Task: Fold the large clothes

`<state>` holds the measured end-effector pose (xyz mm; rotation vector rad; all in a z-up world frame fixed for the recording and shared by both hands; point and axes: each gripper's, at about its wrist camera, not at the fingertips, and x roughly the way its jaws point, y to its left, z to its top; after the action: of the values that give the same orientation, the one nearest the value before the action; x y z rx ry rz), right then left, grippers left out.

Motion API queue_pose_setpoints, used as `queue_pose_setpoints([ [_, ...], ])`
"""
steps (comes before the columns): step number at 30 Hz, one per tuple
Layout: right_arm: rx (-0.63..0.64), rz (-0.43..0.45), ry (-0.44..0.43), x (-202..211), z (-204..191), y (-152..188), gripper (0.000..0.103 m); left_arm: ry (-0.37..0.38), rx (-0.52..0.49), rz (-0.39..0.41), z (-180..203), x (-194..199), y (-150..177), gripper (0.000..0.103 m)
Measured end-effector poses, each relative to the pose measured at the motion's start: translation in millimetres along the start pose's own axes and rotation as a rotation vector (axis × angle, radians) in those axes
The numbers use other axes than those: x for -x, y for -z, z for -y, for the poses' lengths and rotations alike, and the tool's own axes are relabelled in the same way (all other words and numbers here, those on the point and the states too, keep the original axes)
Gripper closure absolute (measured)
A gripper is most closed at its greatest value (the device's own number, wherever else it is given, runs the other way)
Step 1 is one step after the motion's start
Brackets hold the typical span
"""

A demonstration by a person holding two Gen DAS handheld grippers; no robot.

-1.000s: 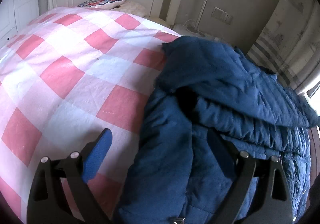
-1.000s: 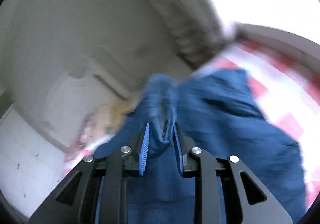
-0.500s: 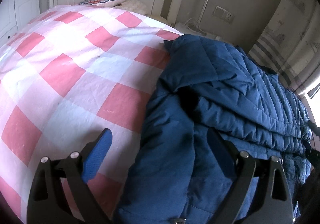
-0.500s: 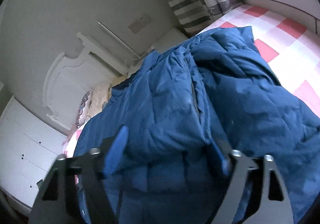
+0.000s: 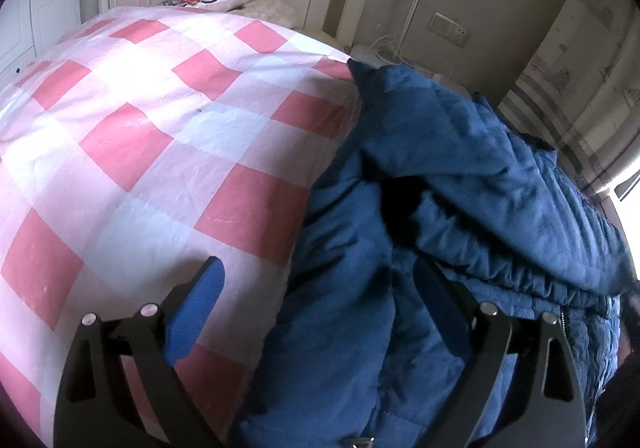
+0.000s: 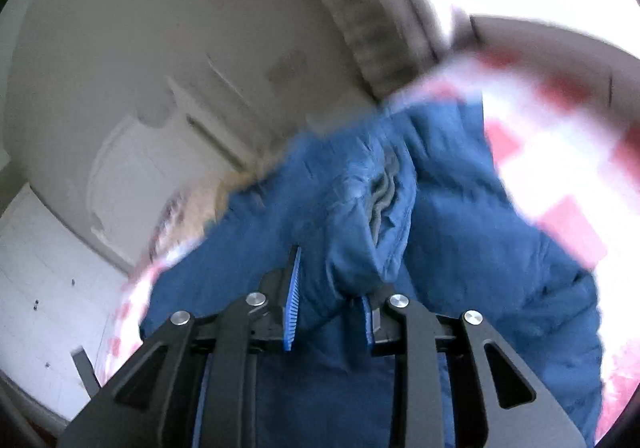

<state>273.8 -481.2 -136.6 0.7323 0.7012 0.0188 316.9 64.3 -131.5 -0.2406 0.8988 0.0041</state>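
While the left gripper (image 5: 316, 312) hangs unmoved with its jaws spread wide, one blue pad (image 5: 196, 312) over the pink-checked bedspread (image 5: 132, 151) and the other over the blue padded jacket (image 5: 472, 183), the right gripper (image 6: 330, 304) has changed most. Half a second ago its fingers stood wide over the coat; its jaws have just been closing, and now they pinch a bunched fold of the jacket (image 6: 348, 232) at lower centre of the right wrist view, which is smeared with motion. The jacket lies heaped on the right side of the bed in the left wrist view, a flap doubled over its body. Judging from this, a fresh grip is taken for the next fold, which is not yet laid.
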Motion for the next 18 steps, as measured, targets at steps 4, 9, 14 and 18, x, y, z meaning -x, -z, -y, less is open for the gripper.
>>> queue_pose_setpoints([
  [4,-0.115,0.070,0.041,21.8,11.8,0.9,0.059,0.002,0.004,0.000,-0.8,0.3,-0.5,0.008],
  [9,0.177,0.222,0.152,47.3,-49.7,0.1,0.058,-0.004,-0.004,-0.003,1.3,0.5,-0.8,0.008],
  [14,0.511,0.107,0.349,-1.0,-98.3,19.8,0.058,0.001,0.005,0.001,0.1,1.0,-0.9,0.008],
  [18,0.524,0.006,0.415,-36.0,-74.2,30.2,0.057,-0.001,0.014,0.024,-1.1,5.8,0.1,0.008],
])
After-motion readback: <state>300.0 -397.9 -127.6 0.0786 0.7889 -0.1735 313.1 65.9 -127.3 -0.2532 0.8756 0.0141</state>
